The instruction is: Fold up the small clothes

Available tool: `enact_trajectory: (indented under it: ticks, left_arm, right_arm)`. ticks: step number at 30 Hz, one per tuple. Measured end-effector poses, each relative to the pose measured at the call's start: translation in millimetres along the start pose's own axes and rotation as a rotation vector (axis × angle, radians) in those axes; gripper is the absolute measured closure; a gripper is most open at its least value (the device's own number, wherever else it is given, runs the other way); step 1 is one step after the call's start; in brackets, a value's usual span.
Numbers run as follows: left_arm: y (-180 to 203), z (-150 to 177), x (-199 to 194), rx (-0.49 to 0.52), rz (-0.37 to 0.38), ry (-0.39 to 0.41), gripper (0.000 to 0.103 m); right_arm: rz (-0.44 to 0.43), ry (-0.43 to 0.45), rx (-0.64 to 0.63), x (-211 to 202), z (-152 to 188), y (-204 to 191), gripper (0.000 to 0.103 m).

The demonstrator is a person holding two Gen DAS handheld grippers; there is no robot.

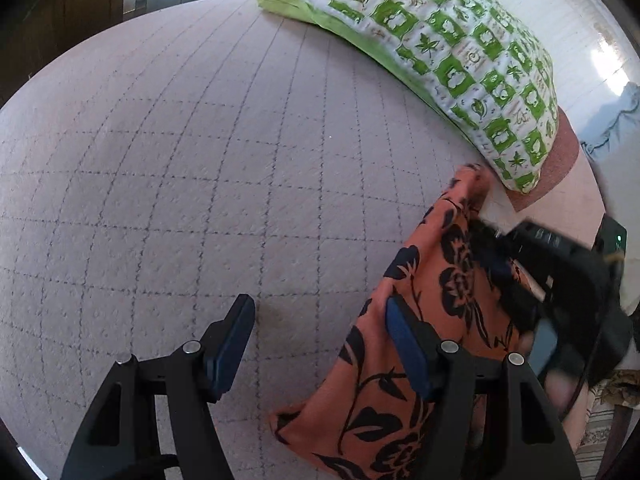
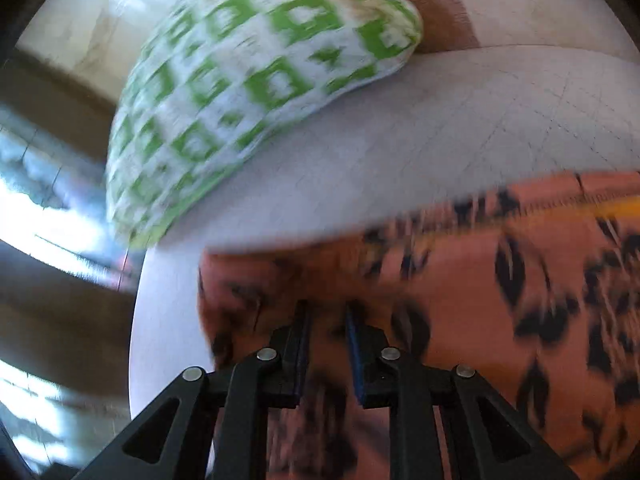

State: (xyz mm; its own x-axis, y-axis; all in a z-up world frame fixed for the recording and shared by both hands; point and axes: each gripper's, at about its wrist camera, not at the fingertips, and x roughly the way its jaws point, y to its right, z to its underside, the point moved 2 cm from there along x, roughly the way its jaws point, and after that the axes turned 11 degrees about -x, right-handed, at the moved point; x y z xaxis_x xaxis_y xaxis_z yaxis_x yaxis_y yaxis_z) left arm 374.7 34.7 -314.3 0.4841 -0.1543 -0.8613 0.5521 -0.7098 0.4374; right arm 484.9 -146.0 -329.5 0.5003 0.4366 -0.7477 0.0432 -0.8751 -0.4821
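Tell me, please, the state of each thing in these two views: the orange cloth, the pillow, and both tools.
Orange floral cloth: lifted and hanging, not flat, not yet folded.
Green patterned pillow: lying on the quilted bed cover, untouched.
Left tool: open, nothing between its fingers; the cloth hangs behind the right-hand one.
Right tool: nearly closed, cloth between its fingers; the picture is blurred.

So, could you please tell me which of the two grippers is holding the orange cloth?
The right gripper: its narrow jaws pinch the orange cloth. The left gripper gapes wide over the bedspread, gripping nothing.
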Motion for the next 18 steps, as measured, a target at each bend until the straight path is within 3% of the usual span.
enact_trajectory:
  ticks: [4, 8, 11, 13, 16, 18]
  left_arm:
    - [11, 0, -4, 0.031, 0.049, 0.014, 0.035]
    - [35, 10, -23, 0.144, 0.101, 0.094, 0.034]
    - [51, 21, -23, 0.223, 0.128, 0.072, 0.032]
    - [53, 26, -13, 0.237, 0.1, 0.025, 0.031]
    - [44, 28, 13, 0.226, -0.02, -0.047, 0.031]
    - [35, 24, 17, 0.182, 0.006, -0.067, 0.03]
  right_arm:
    - [-0.018, 0.036, 0.096, -13, -10, 26, 0.083]
    - [0.007, 0.121, 0.038, -80, 5, 52, 0.083]
    - [0.113, 0.182, 0.01, -137, 15, 81, 0.083]
    - [0.184, 0.198, 0.048, -173, 31, 123, 0.083]
    - [0.325, 0.161, 0.156, -194, 51, 189, 0.083]
    - [0.438, 0.146, 0.212, -200, 66, 232, 0.087]
